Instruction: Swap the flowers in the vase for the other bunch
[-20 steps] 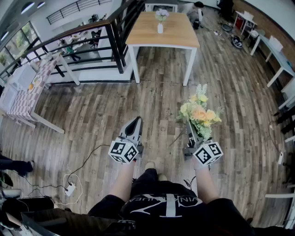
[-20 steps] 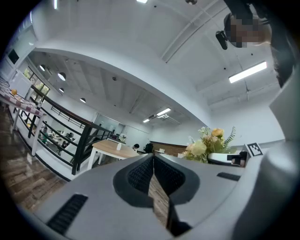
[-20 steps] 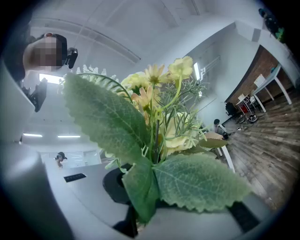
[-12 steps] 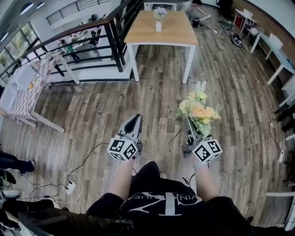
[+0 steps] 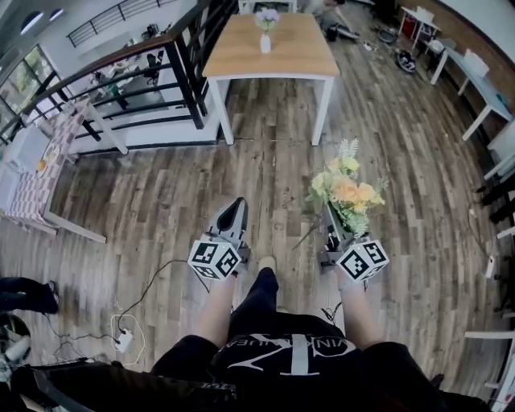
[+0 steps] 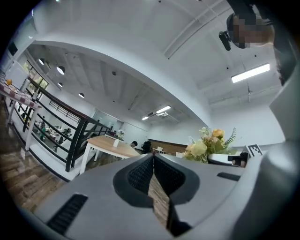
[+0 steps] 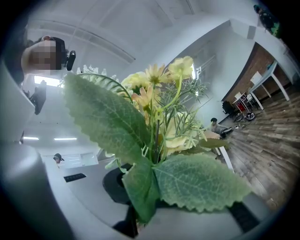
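Note:
My right gripper (image 5: 331, 219) is shut on a bunch of yellow and peach flowers (image 5: 346, 191), held out over the wooden floor; in the right gripper view its broad green leaves (image 7: 154, 164) fill the space over the jaws. The left gripper (image 5: 236, 211) is shut and holds nothing, its jaws pressed together (image 6: 153, 161). Far ahead, a white vase (image 5: 265, 43) with pale purple flowers (image 5: 266, 16) stands on a wooden table (image 5: 298, 60). The same yellow bunch (image 6: 208, 144) shows to the right in the left gripper view.
A black railing (image 5: 173, 64) runs left of the table. A patterned table (image 5: 40, 189) stands at the far left. White desks (image 5: 475, 88) line the right wall. A power strip with cables (image 5: 125, 338) lies on the floor by my legs.
The wooden table and vase have drifted left and toward the top edge of the head view. Both grippers stay shut, the right still holding the bunch.

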Demonstrator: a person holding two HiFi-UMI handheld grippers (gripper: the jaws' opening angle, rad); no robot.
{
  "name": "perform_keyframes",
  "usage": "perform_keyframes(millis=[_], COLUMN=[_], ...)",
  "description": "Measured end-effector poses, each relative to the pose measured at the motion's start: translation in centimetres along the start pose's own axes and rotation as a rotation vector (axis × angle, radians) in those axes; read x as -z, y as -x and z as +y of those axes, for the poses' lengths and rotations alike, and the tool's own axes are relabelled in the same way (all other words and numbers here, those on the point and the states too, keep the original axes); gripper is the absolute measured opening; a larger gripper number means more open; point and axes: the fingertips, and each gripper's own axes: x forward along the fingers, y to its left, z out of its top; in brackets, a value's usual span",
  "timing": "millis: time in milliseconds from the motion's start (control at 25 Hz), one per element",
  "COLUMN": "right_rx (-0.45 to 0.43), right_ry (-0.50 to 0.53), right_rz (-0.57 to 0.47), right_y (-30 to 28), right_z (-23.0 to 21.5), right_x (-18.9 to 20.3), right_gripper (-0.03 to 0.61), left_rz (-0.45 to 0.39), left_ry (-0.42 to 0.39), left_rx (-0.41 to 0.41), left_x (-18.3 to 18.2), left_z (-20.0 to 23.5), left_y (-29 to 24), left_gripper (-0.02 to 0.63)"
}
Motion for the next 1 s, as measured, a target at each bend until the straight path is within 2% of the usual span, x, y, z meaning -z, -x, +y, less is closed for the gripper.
perform_keyframes(millis=[400,1000], right_rx=[0.013,0.033], right_ry=[-0.002,-0.003], right_rz=[-0.019,-0.042], right_y=[-10.1,-21.0], right_z=[-5.6,-10.5], right_x=[-2.5,-2.7], right_gripper=[0.058,0.058], left_rz=[-0.006,-0.006], left_ry=[0.000,0.010], left_rx=[0.017,0.029], left_x=[-2.4,-3.9], left_z=[6.4,14.7], left_y=[-10.0,-18.8], left_gripper=[0.012,0.012])
